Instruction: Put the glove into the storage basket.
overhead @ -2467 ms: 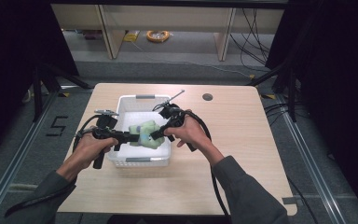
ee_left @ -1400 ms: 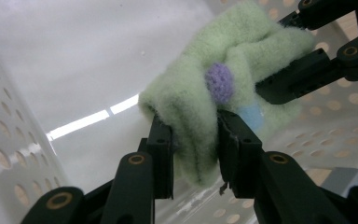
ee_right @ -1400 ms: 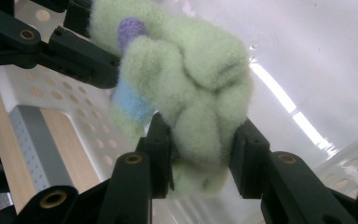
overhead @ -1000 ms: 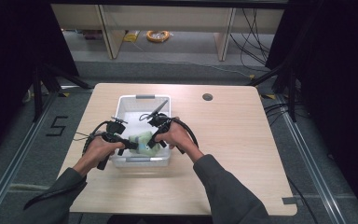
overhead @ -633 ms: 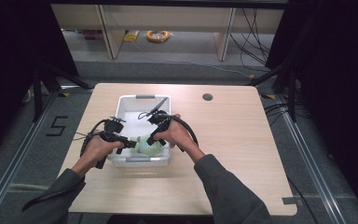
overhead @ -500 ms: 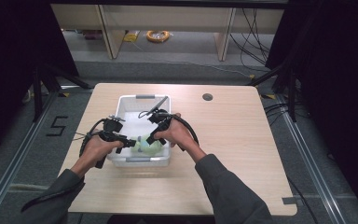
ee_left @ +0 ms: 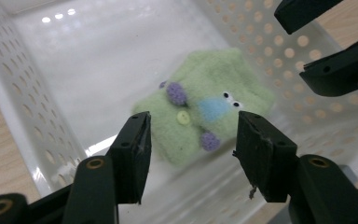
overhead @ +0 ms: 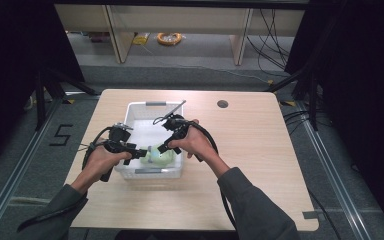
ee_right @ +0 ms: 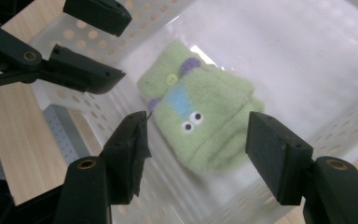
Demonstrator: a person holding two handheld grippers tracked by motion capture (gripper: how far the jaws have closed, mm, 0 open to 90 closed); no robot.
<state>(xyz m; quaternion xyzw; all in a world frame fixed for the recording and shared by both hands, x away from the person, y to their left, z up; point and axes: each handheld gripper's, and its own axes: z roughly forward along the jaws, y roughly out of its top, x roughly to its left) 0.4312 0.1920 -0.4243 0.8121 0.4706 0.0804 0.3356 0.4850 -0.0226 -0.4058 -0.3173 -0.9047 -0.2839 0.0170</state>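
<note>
A folded green fleece piece (overhead: 160, 155) with stitched eyes, a blue patch, a button and purple dots lies in the near end of a white perforated basket (overhead: 152, 173). My left gripper (overhead: 141, 152) hovers just left of it and my right gripper (overhead: 164, 147) just above its right side. In the left gripper view the open left gripper (ee_left: 191, 135) frames the fleece (ee_left: 200, 107) without touching it, and the right gripper (ee_left: 326, 46) shows at the top right. The right gripper (ee_right: 198, 140) is also open over the fleece (ee_right: 200, 112). Both pairs of jaws have just been opening, and the fleece lies below them, free of the pads.
The basket stands left of centre on a light wooden table (overhead: 260, 150). A thin grey rod (overhead: 176, 107) leans at its far right corner. A dark round hole (overhead: 222, 104) sits in the tabletop behind. Cables trail from both grippers across the near table.
Earlier both grippers held the green fleece between them over the basket. They brought it down to the near end, let go and have risen slightly; the fleece now rests on the basket floor.
</note>
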